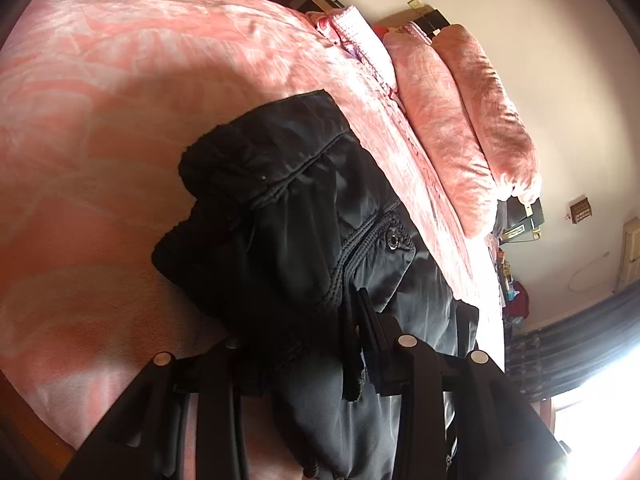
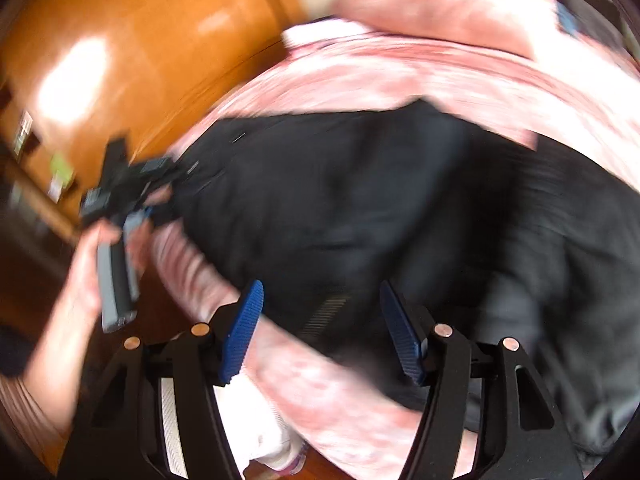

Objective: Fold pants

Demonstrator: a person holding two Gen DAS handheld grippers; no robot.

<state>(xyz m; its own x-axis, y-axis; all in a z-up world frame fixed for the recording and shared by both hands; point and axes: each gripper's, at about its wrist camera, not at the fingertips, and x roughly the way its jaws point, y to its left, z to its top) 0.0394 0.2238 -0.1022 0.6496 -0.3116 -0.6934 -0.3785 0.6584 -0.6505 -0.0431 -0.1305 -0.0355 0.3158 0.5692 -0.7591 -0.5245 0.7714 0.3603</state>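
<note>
Black padded fabric pants [image 1: 304, 216] are spread on a pink patterned bedspread [image 1: 100, 100].
Fabric is pinched by the left gripper [image 1: 320, 344]; the right gripper [image 2: 320, 320] is held half open, empty.

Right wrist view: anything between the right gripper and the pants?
Nothing visible. The right gripper hangs open just above the black pants on the pink bedspread; only open air between them, though the picture is blurred.
</note>
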